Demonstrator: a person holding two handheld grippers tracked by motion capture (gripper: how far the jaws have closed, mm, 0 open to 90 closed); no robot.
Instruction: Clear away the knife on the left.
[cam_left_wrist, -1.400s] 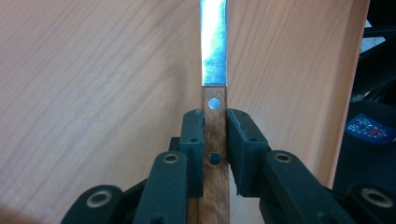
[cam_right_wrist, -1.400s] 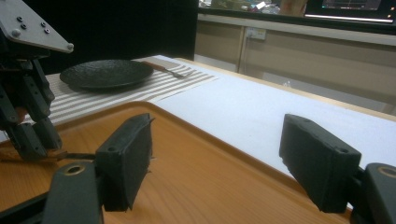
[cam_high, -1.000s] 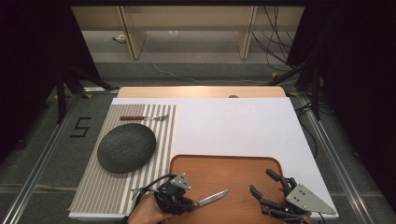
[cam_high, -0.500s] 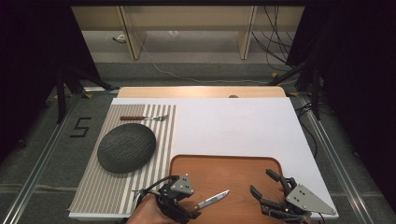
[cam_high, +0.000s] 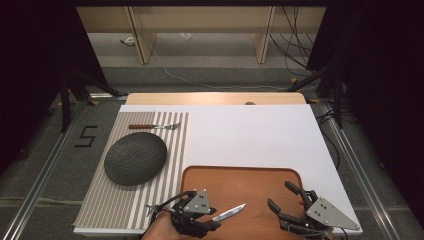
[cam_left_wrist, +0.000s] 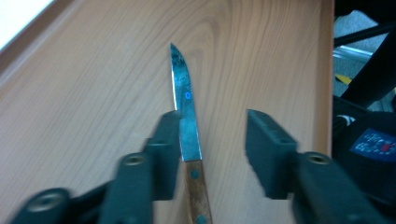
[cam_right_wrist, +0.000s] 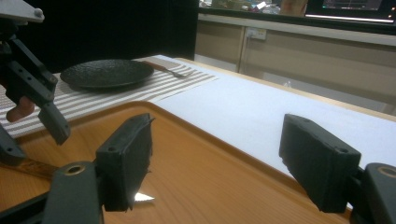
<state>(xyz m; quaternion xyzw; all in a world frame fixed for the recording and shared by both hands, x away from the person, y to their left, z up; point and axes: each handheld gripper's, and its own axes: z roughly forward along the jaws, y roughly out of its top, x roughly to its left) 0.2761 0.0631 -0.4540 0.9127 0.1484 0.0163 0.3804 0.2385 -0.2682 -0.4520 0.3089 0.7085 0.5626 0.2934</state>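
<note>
Knife (cam_left_wrist: 186, 112) on tray (cam_high: 250, 182): our left gripper (cam_left_wrist: 212, 140) gapes around it, right gripper (cam_right_wrist: 217, 158) gapes empty; we judge an off-centre closing could skid it.

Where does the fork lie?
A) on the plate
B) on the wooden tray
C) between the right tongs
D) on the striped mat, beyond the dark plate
D: the fork lies on the striped mat, just past the plate, well away from the tray.
</note>
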